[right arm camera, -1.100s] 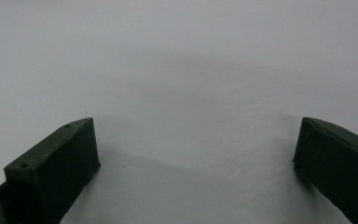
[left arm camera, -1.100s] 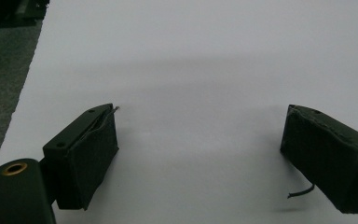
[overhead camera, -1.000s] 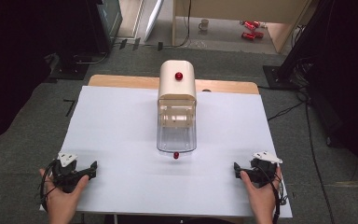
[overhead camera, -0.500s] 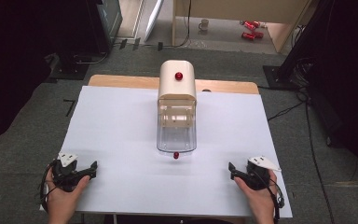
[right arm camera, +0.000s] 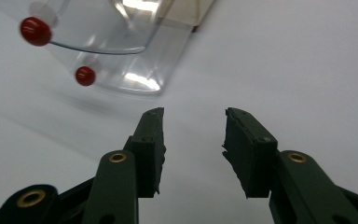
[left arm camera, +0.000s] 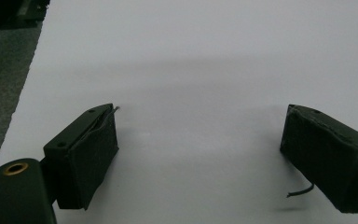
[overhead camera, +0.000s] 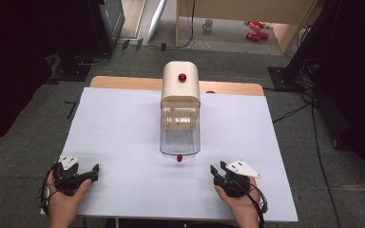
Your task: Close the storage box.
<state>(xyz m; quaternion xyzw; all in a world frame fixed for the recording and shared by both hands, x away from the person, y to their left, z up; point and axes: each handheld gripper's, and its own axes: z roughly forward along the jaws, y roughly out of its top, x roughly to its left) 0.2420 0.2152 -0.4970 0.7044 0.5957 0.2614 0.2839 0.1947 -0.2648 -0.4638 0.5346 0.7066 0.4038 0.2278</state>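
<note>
Table sheet (overhead camera: pixel 123 142): white, bare around both grippers.
Container (overhead camera: pixel 180 114): cream housing with clear front bin, at table centre; lies ahead and left of the right gripper, well apart.
Right gripper (overhead camera: pixel 217 172): jaws partly open, nothing held, aimed toward the container.
Left gripper (overhead camera: pixel 93 172): jaws wide open, nothing held.
Red knob (overhead camera: pixel 179 157): on the bin's near edge.
Markings: none legible.

No readable text, label or number anywhere
</note>
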